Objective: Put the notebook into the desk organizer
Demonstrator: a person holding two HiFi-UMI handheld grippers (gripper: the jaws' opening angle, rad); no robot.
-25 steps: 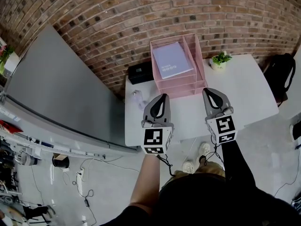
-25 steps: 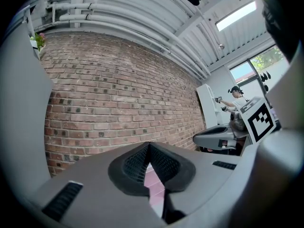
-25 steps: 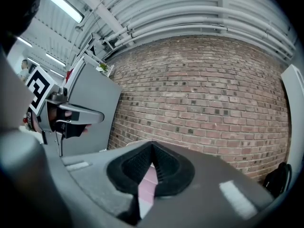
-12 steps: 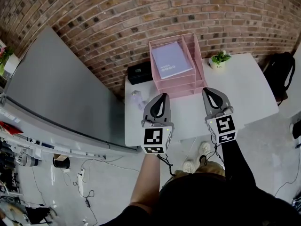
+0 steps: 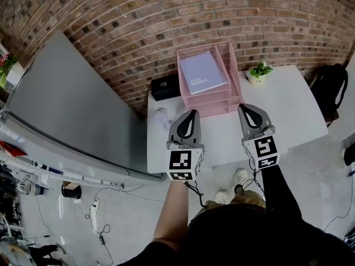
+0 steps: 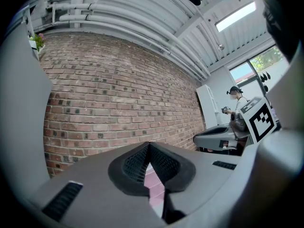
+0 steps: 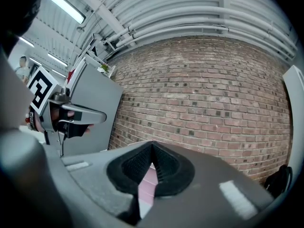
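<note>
Both the left gripper (image 5: 191, 114) and right gripper (image 5: 244, 107) have jaws closed, holding nothing. Only the head view shows the notebook (image 5: 203, 72) inside the pink organizer (image 5: 234, 73); the gripper views show mostly brick wall (image 7: 204, 89).

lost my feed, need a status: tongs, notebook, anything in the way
Left tongs shut, empty; right tongs shut, empty; both over the table. Notebook lies in top tray of pink desk organizer. Nothing in the way.

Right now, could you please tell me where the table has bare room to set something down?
The right half of the table is bare, between organizer, plant and front edge. The back-left corner is crowded: black box, small bottle. The left gripper and right gripper hover over the front middle.
</note>
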